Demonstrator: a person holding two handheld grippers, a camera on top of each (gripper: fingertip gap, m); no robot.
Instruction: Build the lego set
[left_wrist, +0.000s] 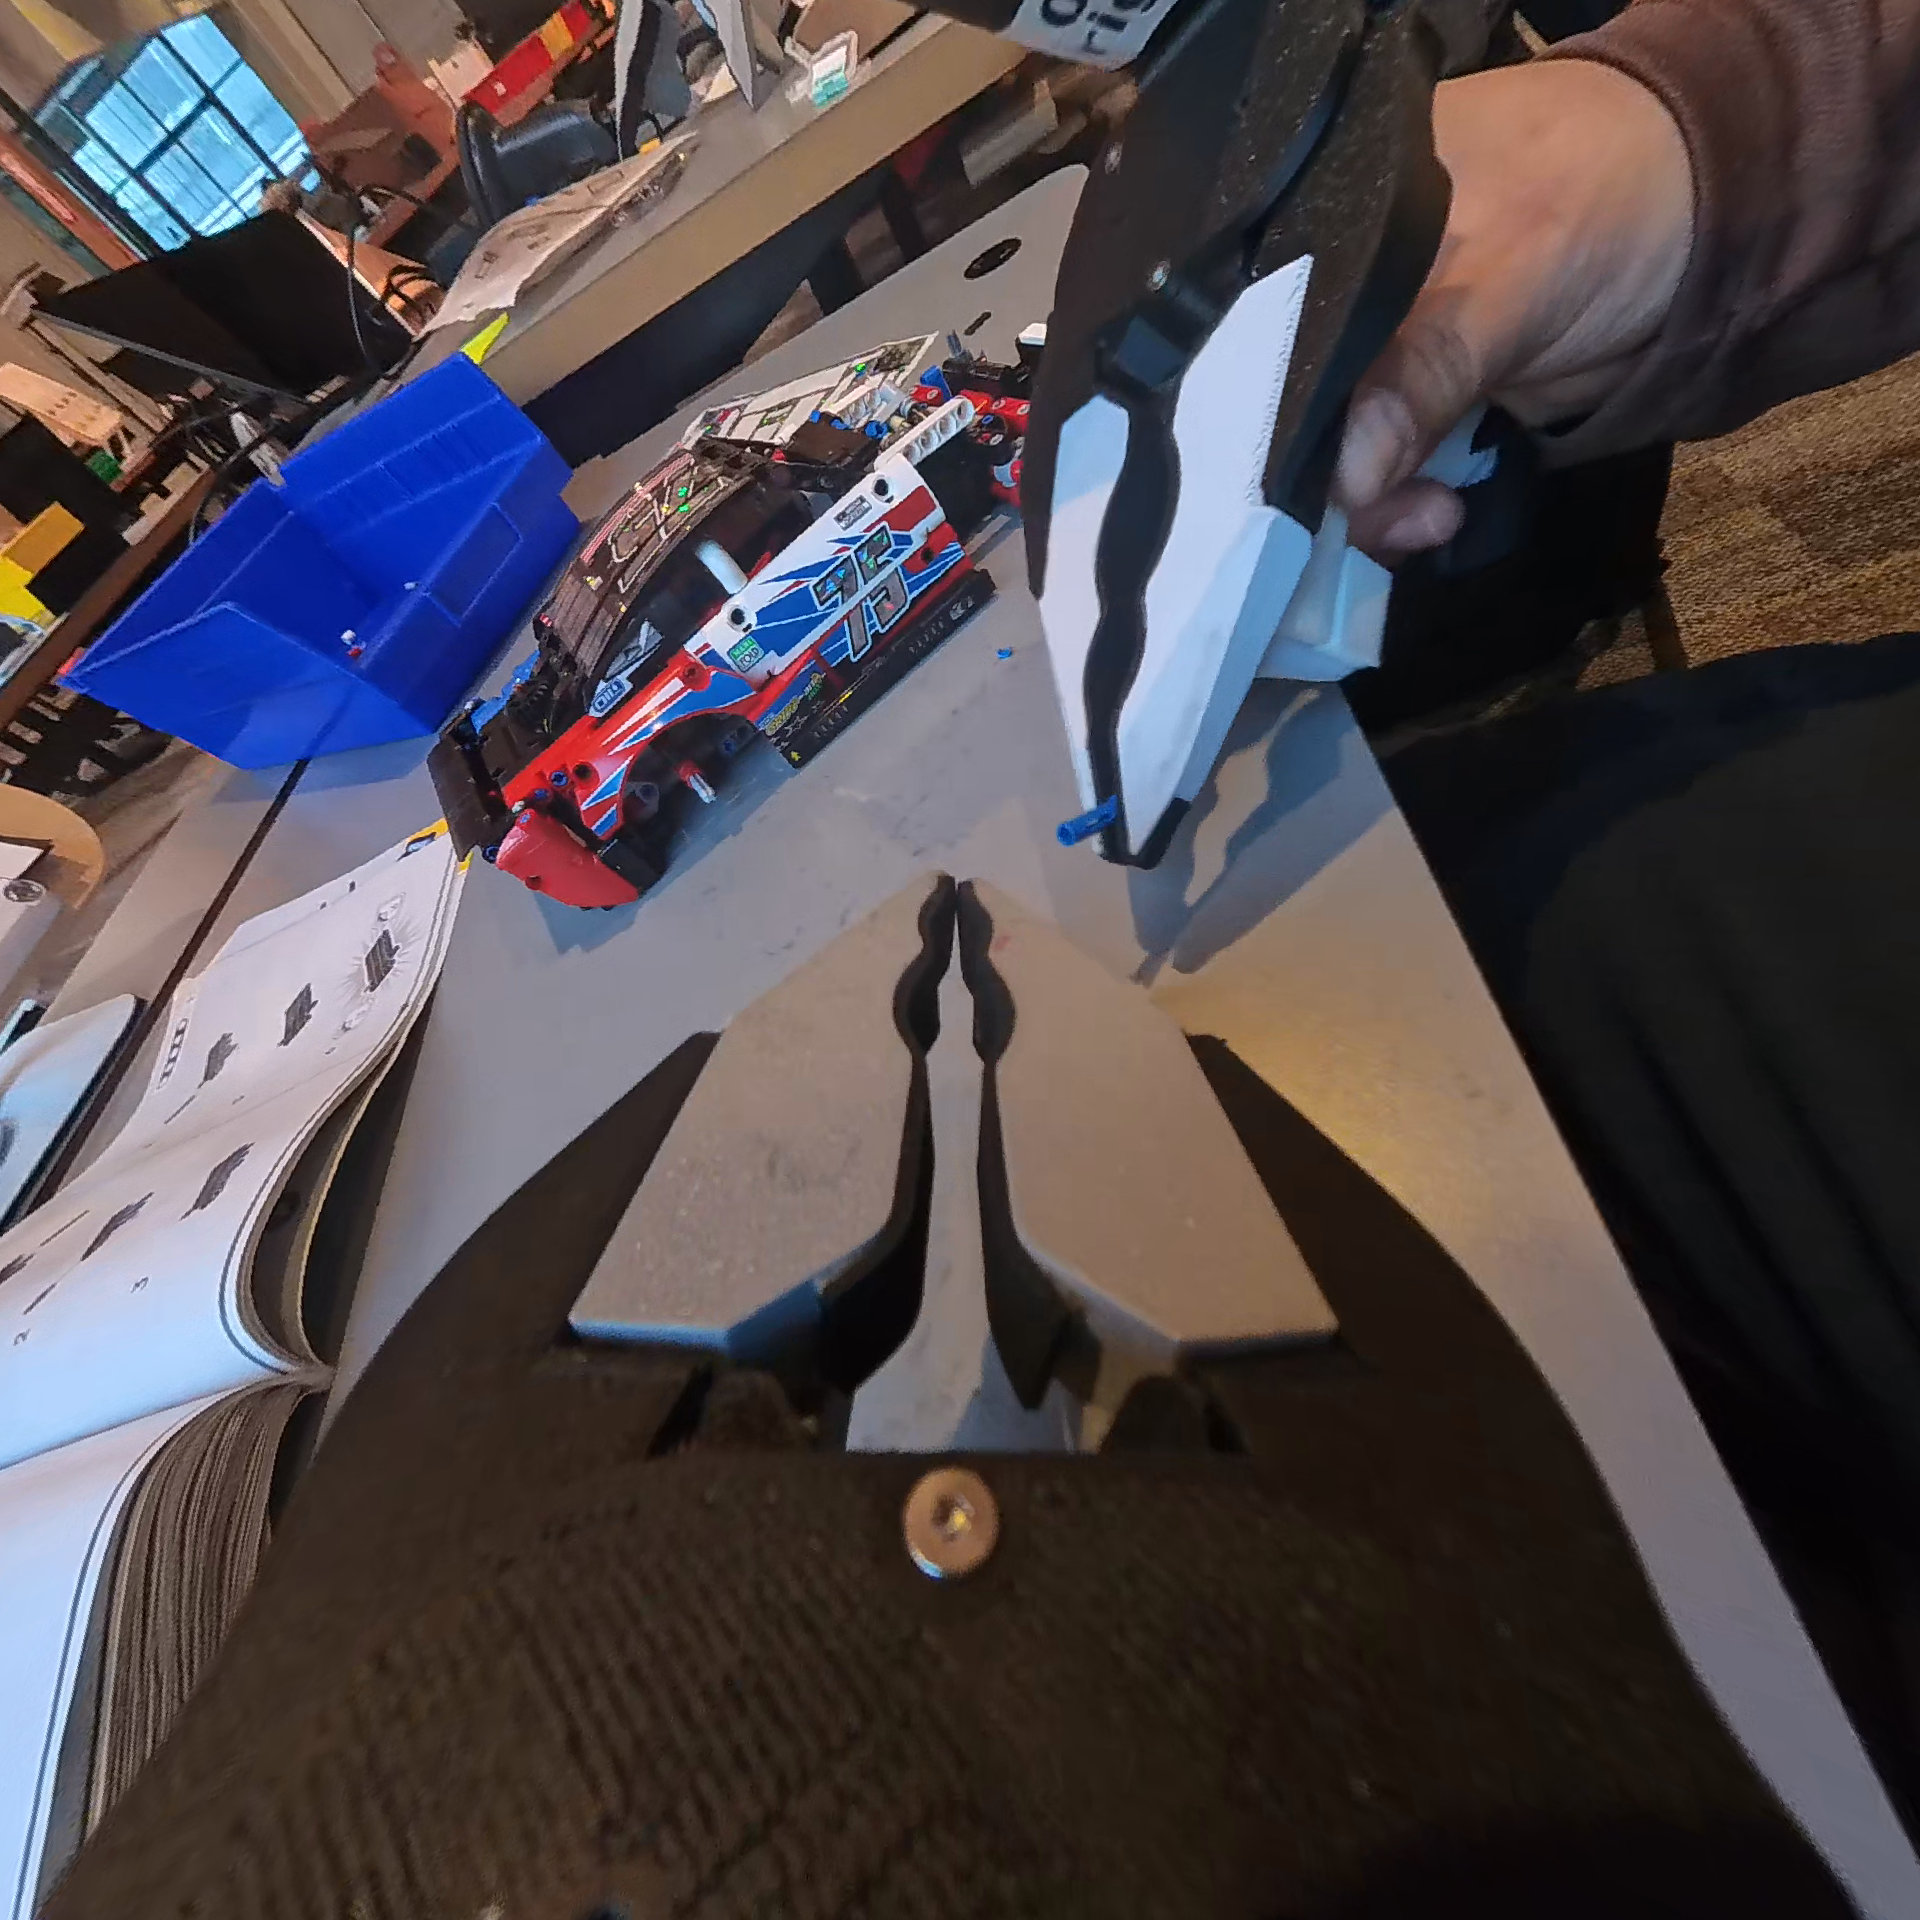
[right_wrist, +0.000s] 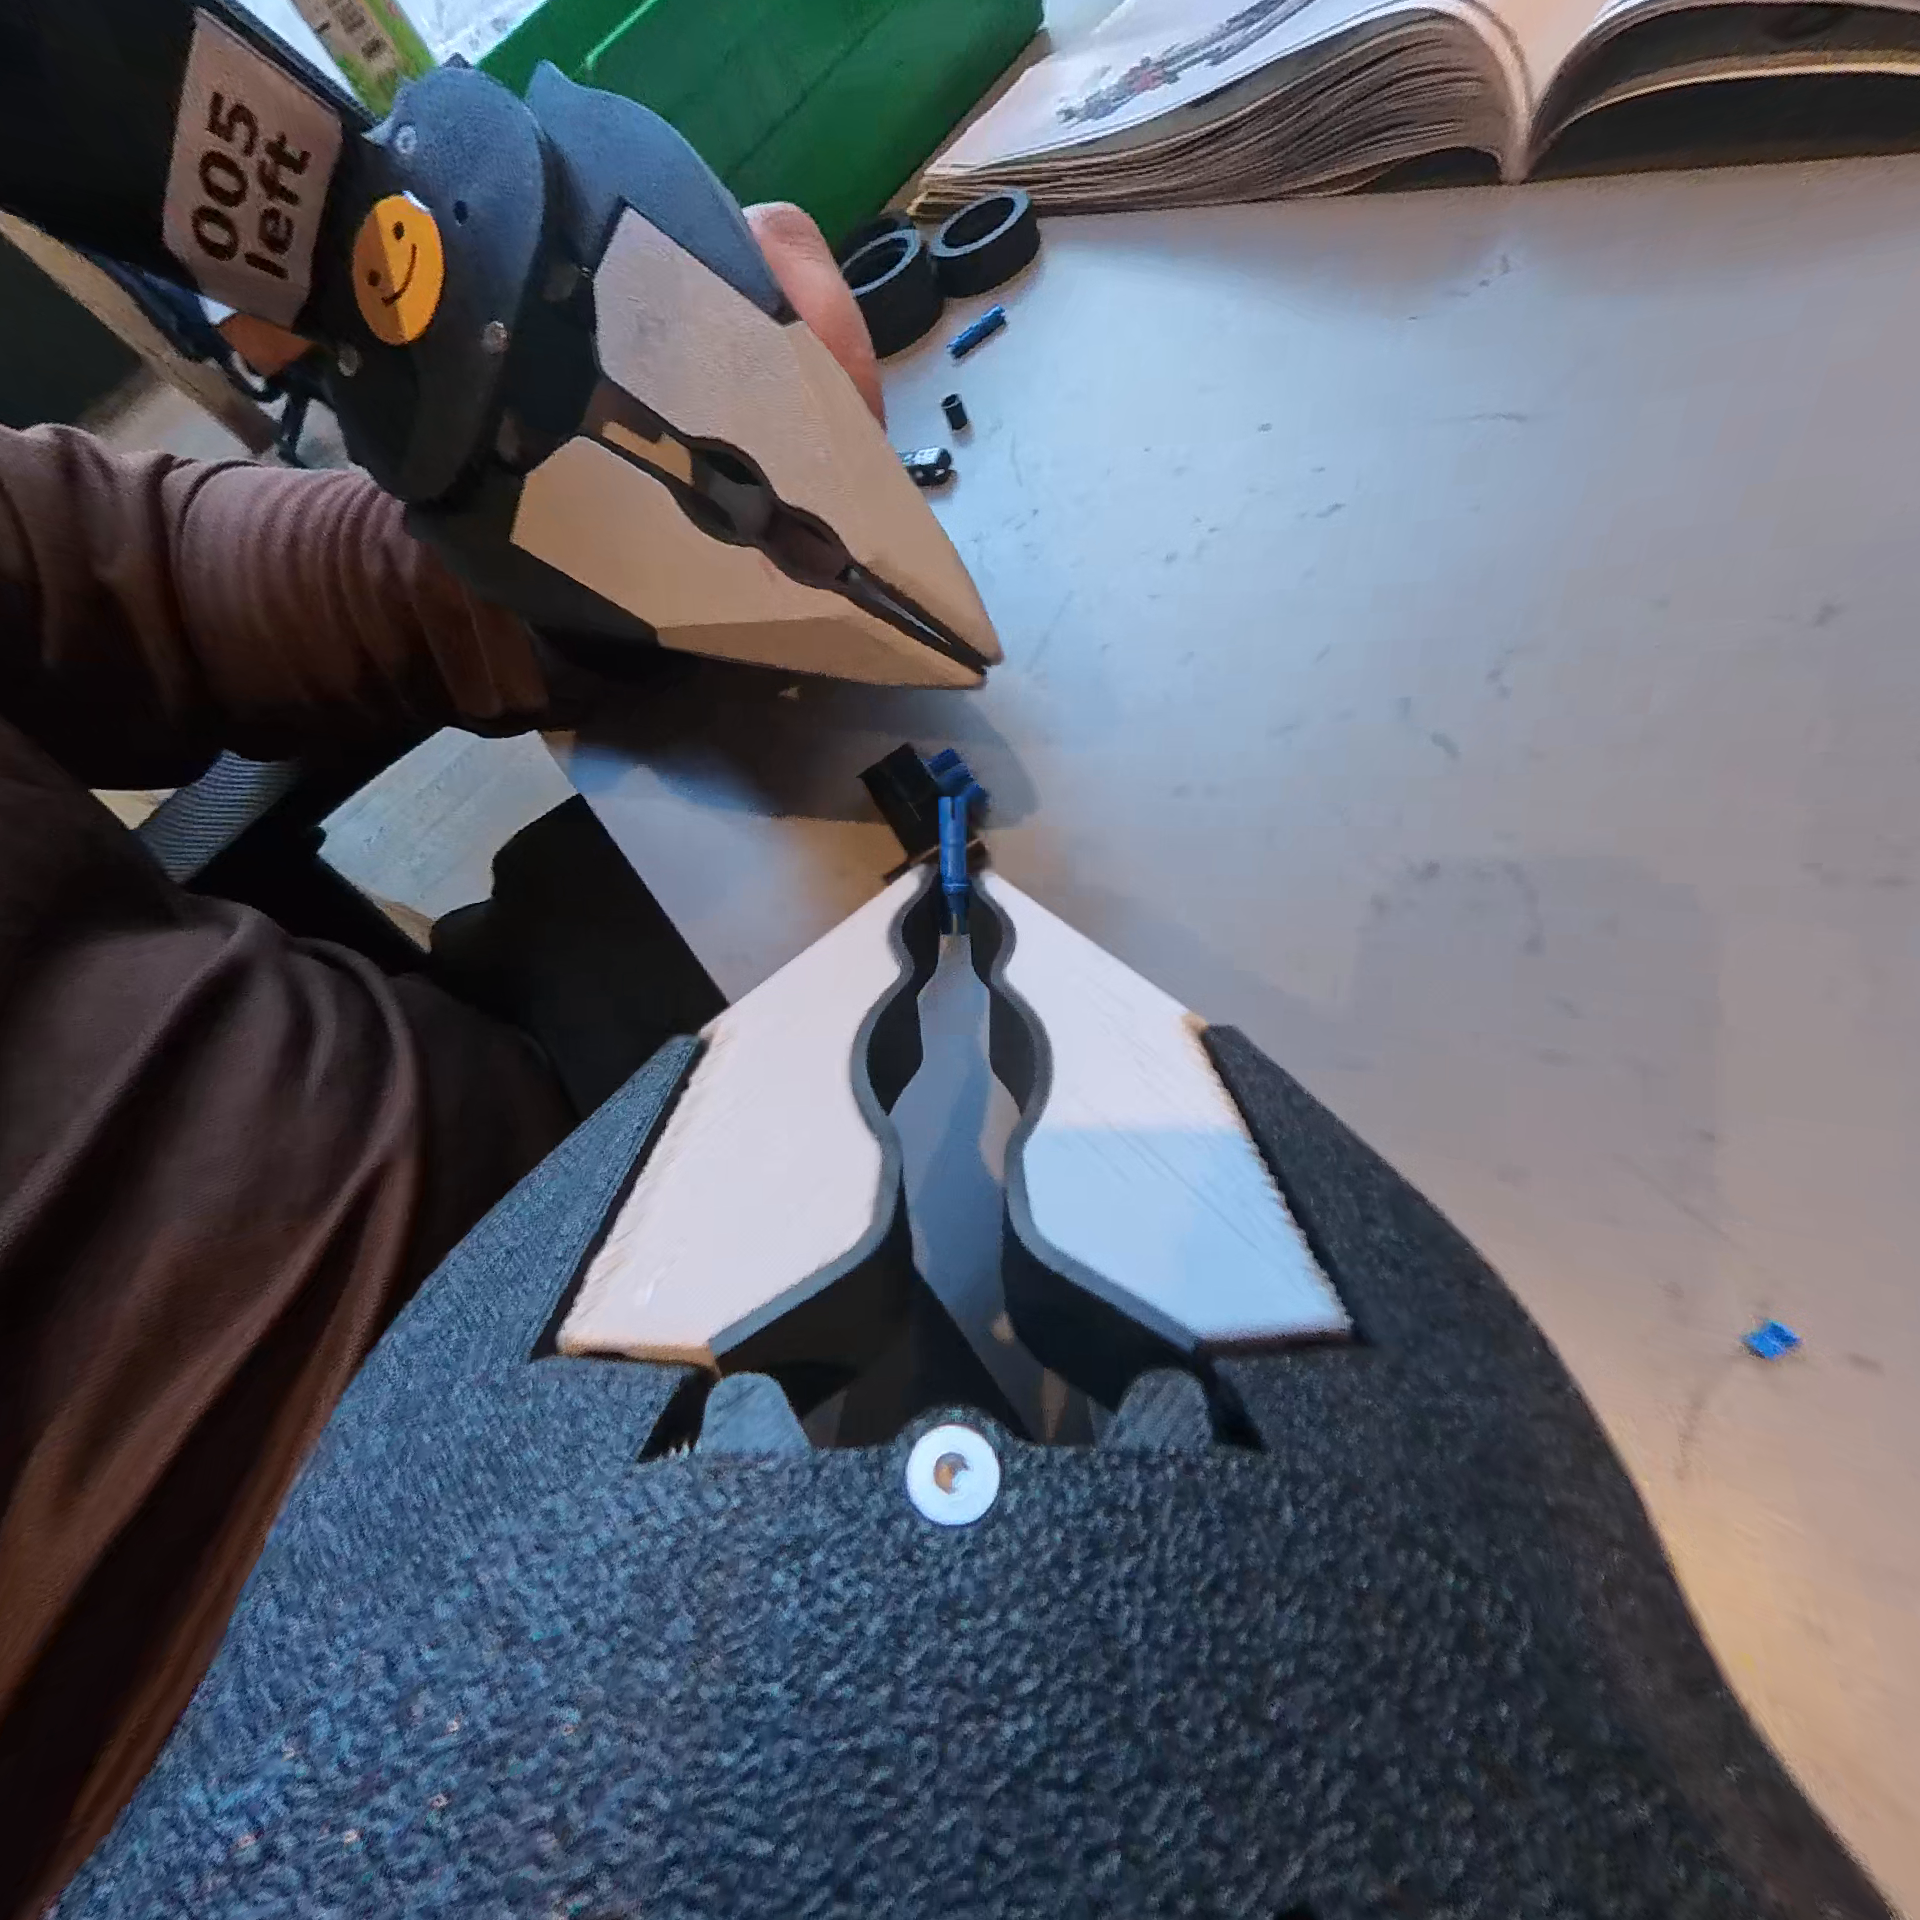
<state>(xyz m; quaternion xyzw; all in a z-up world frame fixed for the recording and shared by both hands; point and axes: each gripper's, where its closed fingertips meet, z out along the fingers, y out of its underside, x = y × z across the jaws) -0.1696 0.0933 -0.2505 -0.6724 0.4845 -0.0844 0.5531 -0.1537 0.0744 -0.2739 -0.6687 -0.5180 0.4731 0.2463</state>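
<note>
My right gripper (right_wrist: 954, 885) is shut on a small blue pin (right_wrist: 951, 847), which sticks out past its tips; the pin also shows in the left wrist view (left_wrist: 1086, 821), held just above the table. Just beyond the pin, a small black piece (right_wrist: 899, 795) with a blue part (right_wrist: 948, 771) lies near the table edge. My left gripper (left_wrist: 956, 888) is shut, with nothing showing between its tips. In the right wrist view it (right_wrist: 977, 657) hovers above the black piece. The red, white and blue lego car (left_wrist: 727, 644) stands on the grey table (left_wrist: 831, 987).
A blue bin (left_wrist: 332, 582) stands left of the car. An open instruction book (left_wrist: 208, 1143) lies at the left. Black tyres (right_wrist: 935, 260), a loose blue pin (right_wrist: 977, 330), small black pieces (right_wrist: 928, 462) and a blue bit (right_wrist: 1769, 1338) lie on the table. A green bin (right_wrist: 790, 73) stands behind. My left and right fingertips are right by each other. My right gripper's tips are some 6 centimeters from the small black piece (right_wrist: 899, 795).
</note>
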